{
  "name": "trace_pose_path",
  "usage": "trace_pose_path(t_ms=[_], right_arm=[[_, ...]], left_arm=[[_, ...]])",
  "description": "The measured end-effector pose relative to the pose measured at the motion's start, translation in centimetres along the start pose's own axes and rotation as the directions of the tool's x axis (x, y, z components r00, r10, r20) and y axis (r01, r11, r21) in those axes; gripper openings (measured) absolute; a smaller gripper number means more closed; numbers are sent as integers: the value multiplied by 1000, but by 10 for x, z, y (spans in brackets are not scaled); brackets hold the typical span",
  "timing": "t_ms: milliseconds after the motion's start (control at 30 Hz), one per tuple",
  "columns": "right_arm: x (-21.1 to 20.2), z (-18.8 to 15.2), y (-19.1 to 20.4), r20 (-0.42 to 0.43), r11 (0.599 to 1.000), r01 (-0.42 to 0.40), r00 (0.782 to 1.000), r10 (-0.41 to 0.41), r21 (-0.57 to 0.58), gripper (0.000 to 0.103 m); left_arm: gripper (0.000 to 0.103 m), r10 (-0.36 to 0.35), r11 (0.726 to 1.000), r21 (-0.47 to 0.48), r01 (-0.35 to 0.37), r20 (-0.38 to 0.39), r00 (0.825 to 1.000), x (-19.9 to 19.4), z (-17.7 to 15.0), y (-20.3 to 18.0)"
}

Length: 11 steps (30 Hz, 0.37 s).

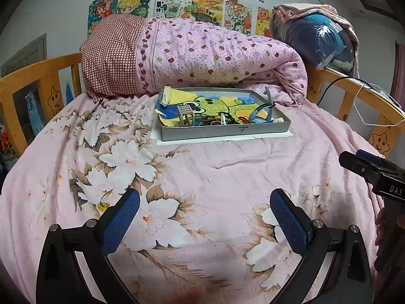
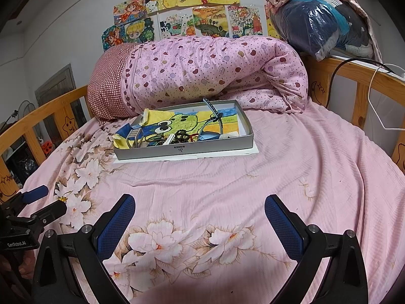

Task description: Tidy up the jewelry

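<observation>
A shallow grey box (image 1: 225, 132) (image 2: 182, 150) lies on the pink bed ahead of both grippers, lined with a frog drawing. Along its near side lies a jumble of jewelry: a silver hair clip (image 1: 186, 115) (image 2: 134, 136), dark bead bracelets (image 1: 225, 119) (image 2: 182, 136) and a blue watch (image 1: 260, 112) (image 2: 212, 126) with its strap sticking up. My left gripper (image 1: 205, 207) is open and empty, low over the floral sheet, well short of the box. My right gripper (image 2: 200, 211) is open and empty, also short of the box. Each shows at the edge of the other's view.
A rolled pink quilt (image 1: 202, 55) (image 2: 202, 73) lies behind the box. Wooden bed rails (image 1: 38, 81) (image 2: 354, 76) run along both sides. A bagged bundle (image 1: 316, 40) sits on the far right rail, with cables (image 1: 359, 101) over it. White paper (image 2: 222, 153) lies under the box.
</observation>
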State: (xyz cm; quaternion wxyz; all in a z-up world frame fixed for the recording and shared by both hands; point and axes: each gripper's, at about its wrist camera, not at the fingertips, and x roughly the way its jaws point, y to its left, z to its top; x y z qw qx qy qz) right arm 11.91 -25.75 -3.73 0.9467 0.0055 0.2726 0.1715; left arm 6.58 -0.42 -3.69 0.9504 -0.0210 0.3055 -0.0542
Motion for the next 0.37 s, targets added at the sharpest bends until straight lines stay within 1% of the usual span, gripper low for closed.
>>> trace_pose_path(t_ms=[367], right_arm=[[0,0,1,-1,1000,3,1000,-3,3,103]], left_arm=[[101,2,1000,-1,-2,-4,1000,0,0,-1]])
